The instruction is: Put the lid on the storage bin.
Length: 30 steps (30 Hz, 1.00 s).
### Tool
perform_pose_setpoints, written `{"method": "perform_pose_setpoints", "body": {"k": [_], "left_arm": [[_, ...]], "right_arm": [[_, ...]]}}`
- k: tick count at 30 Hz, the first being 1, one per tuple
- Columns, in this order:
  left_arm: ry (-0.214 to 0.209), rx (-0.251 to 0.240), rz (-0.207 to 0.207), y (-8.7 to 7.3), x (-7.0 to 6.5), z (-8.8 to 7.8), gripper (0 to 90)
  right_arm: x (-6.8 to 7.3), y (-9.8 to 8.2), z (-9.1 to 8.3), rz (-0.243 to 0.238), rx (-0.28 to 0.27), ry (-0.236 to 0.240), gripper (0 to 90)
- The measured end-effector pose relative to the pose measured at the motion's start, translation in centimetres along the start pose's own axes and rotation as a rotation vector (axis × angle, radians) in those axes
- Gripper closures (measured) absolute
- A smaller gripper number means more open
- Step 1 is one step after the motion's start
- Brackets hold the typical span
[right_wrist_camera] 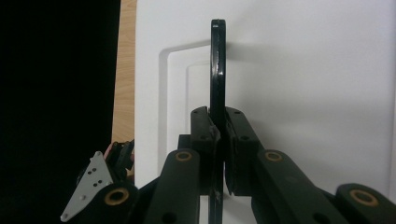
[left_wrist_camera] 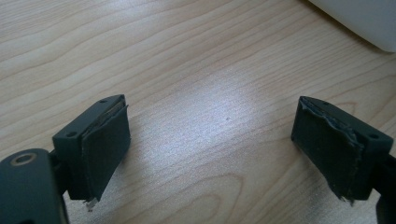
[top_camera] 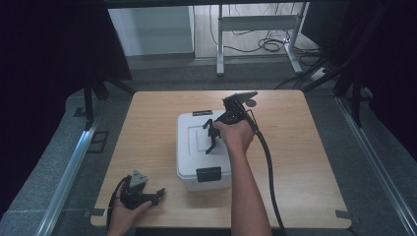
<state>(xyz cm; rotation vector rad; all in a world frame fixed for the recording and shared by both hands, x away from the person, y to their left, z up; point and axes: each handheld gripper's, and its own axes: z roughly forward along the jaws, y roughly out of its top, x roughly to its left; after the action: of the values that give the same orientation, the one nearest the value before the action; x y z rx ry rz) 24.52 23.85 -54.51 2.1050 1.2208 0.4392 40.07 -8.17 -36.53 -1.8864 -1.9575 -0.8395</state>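
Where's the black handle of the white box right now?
In the high view the black handle stands raised over the lid of the white box at mid-table, pinched by the right gripper.

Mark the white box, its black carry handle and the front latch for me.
white box [top_camera: 189, 162], high view, bare lid near the front left corner.
black carry handle [right_wrist_camera: 217, 65], right gripper view, raised bar above the jaws.
front latch [top_camera: 208, 174], high view, middle of the clasp.

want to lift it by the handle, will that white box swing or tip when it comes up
The white box looks like rigid plastic, so it probably won't flex. The right tool is shut on the thin black handle, which stands upright from the lid's middle, so the box will likely hang fairly level but could swing on that narrow grip. Both latches appear closed, so the lid should stay on.
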Motion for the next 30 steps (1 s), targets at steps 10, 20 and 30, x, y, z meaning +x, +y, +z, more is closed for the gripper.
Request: {"method": "perform_pose_setpoints", "body": {"k": [10,20,30], "left_arm": [[-0.002,-0.001,0.002,0.0,0.0,0.0,11.6],[-0.003,-0.001,0.003,0.0,0.0,0.0,11.5],[-0.007,0.004,0.009,0.0,0.1,0.0,11.4]], "right_arm": [[0.2,0.1,0.1,-0.051,0.014,-0.003,77.7],[-0.2,0.3,-1.8,-0.134,-0.006,0.002,61.1],[-1.2,-0.2,-3.6,-0.223,0.000,0.067,48.8]]}}
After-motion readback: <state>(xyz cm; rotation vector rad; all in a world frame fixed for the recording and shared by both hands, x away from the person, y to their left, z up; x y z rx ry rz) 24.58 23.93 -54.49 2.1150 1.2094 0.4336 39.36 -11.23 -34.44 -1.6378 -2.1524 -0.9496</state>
